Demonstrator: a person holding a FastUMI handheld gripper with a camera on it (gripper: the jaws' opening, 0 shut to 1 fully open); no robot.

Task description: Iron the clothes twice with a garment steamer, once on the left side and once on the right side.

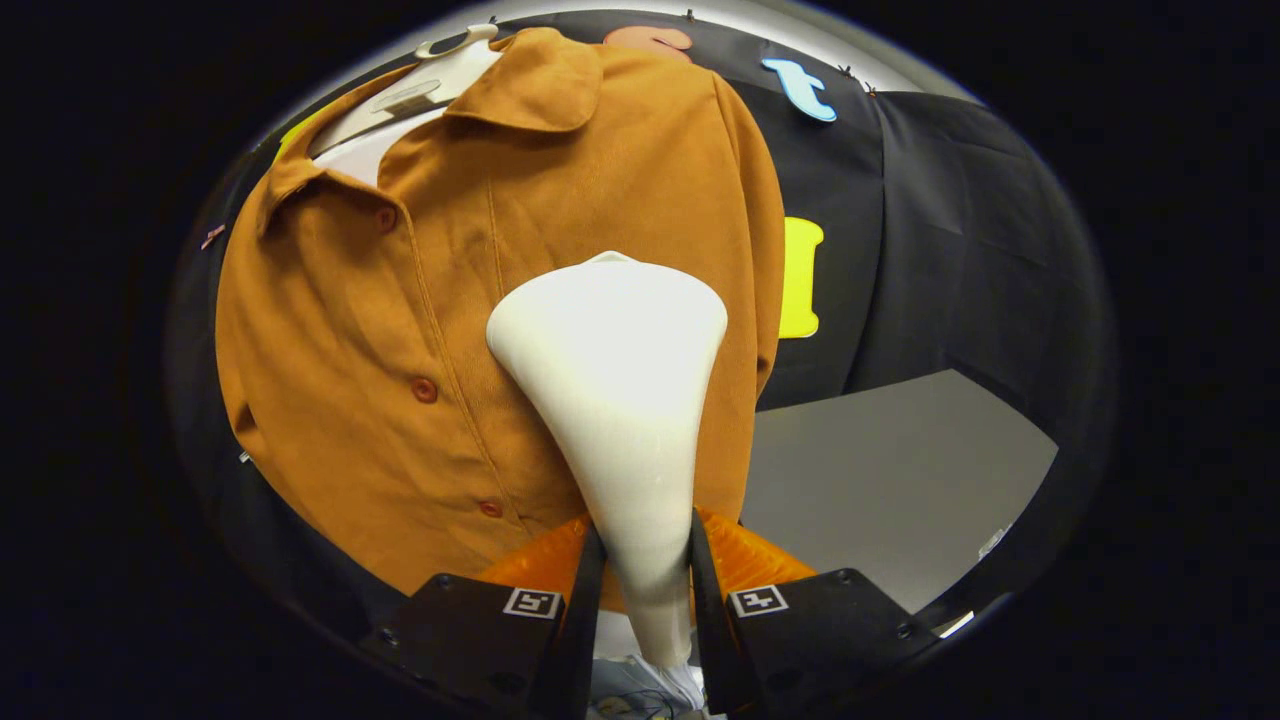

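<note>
A brown button-up shirt (400, 330) hangs on a pale hanger (420, 85) against the booth's black wall. A white garment steamer (620, 400) stands between my fingers, its narrow handle pinched from both sides and its wide head lying against the shirt's right half, just right of the button row. My gripper (645, 565) is shut on the steamer's handle. The steamer's face is turned to the fabric and hidden from me.
A grey surface (890, 470) lies to the right of the shirt, below the black wall cloth (950, 250). A few red-brown buttons (425, 390) run down the shirt's front. Thin cords (640, 700) show under the fingers.
</note>
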